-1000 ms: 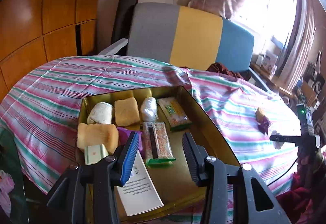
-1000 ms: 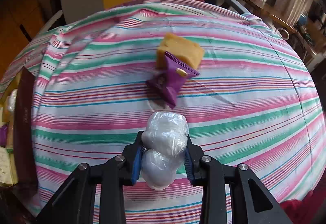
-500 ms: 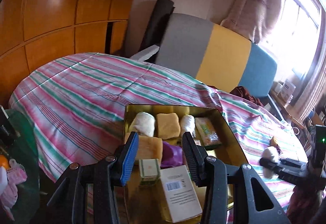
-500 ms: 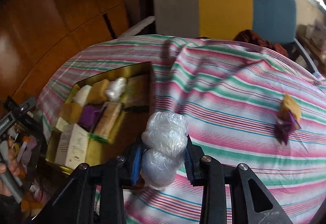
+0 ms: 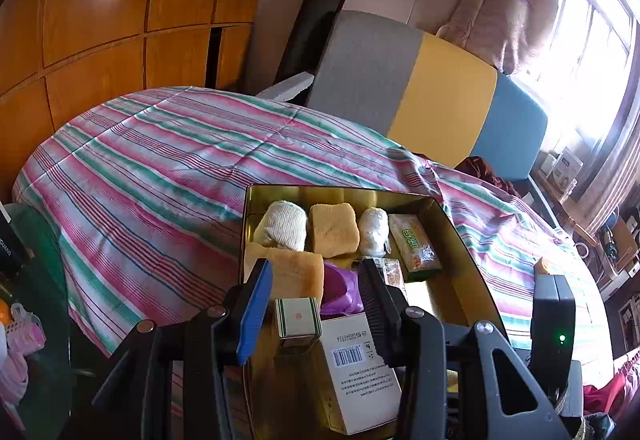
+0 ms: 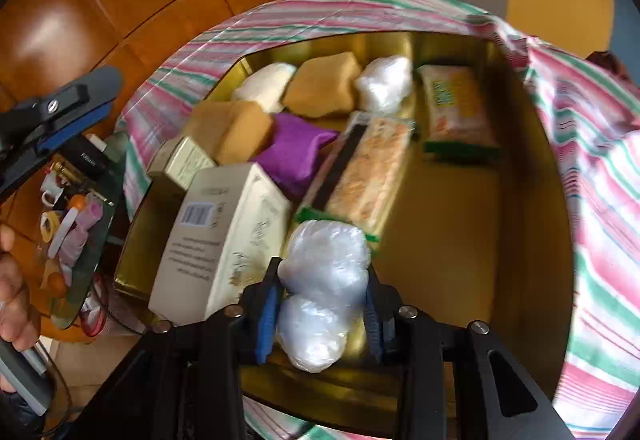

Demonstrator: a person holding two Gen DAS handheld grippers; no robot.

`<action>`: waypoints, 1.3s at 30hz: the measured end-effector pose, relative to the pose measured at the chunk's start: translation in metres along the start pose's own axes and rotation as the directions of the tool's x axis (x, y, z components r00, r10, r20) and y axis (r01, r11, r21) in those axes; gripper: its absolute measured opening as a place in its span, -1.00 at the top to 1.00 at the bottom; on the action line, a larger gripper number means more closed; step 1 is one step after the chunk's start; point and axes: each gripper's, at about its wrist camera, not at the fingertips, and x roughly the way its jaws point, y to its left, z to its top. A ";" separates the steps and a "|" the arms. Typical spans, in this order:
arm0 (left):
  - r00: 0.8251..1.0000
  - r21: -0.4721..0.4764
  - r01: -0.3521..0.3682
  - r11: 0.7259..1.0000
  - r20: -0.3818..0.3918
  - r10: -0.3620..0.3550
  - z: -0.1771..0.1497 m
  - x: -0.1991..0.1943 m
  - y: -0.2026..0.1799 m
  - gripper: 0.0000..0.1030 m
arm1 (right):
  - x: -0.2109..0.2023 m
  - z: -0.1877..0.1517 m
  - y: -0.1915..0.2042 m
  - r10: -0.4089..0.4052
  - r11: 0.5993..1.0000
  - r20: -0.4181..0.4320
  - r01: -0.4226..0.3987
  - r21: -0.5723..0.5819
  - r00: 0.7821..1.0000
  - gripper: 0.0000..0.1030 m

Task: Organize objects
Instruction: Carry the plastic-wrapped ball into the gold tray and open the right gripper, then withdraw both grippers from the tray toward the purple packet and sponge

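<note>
My right gripper (image 6: 323, 272) holds a white plastic-wrapped bundle (image 6: 324, 280) low over the near end of the gold tin (image 6: 452, 199); its jaws are opening, with the pads still against the bundle. The tin holds yellow sponges (image 6: 324, 83), a purple pouch (image 6: 294, 147), snack bar packets (image 6: 372, 167), another wrapped bundle (image 6: 384, 83) and a white barcode box (image 6: 224, 236). My left gripper (image 5: 316, 272) stands open and empty above the tin's (image 5: 460, 236) near left corner, over the small green-edged box (image 5: 298, 320).
The tin lies on a round table under a striped cloth (image 5: 160, 175). A grey, yellow and blue chair back (image 5: 420, 87) stands behind it. A glass side table (image 6: 80, 224) with small items is at the left. A yellow item (image 5: 542, 266) lies on the cloth at the right.
My right gripper has swung with the bundle from the open cloth to over the tin and tipped downward. My left gripper has shifted a little beside the tin and rolled slightly.
</note>
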 end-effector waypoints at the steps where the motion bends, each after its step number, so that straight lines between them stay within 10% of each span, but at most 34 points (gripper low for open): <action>1: 1.000 0.001 -0.002 1.000 -0.003 0.002 0.000 0.001 0.000 0.13 | 0.001 -0.001 0.001 0.007 1.000 -0.001 -0.007 -0.002 1.000 0.05; 9: 1.000 0.039 -0.001 0.999 -0.013 0.002 -0.007 0.003 -0.012 0.13 | -0.007 -0.007 -0.003 0.018 1.000 0.025 -0.019 0.020 1.000 -0.09; 17: 1.000 0.112 0.016 0.994 -0.020 -0.014 -0.012 0.001 -0.033 0.13 | -0.049 -0.008 -0.011 -0.035 0.999 0.119 0.030 0.044 0.992 -0.63; 27: 0.998 0.211 0.059 0.976 -0.047 -0.050 -0.019 0.002 -0.070 0.12 | -0.124 -0.006 -0.080 -0.202 0.976 0.208 0.179 0.123 0.957 -1.00; 34: 0.994 0.297 0.091 0.950 -0.078 -0.071 -0.026 0.006 -0.105 0.12 | -0.172 -0.031 -0.181 -0.404 0.890 0.143 0.351 0.291 0.904 -1.00; 39: 0.989 0.360 0.125 0.924 -0.117 -0.088 -0.032 0.015 -0.136 0.12 | -0.198 -0.069 -0.277 -0.539 0.745 0.080 0.430 0.510 0.839 -1.00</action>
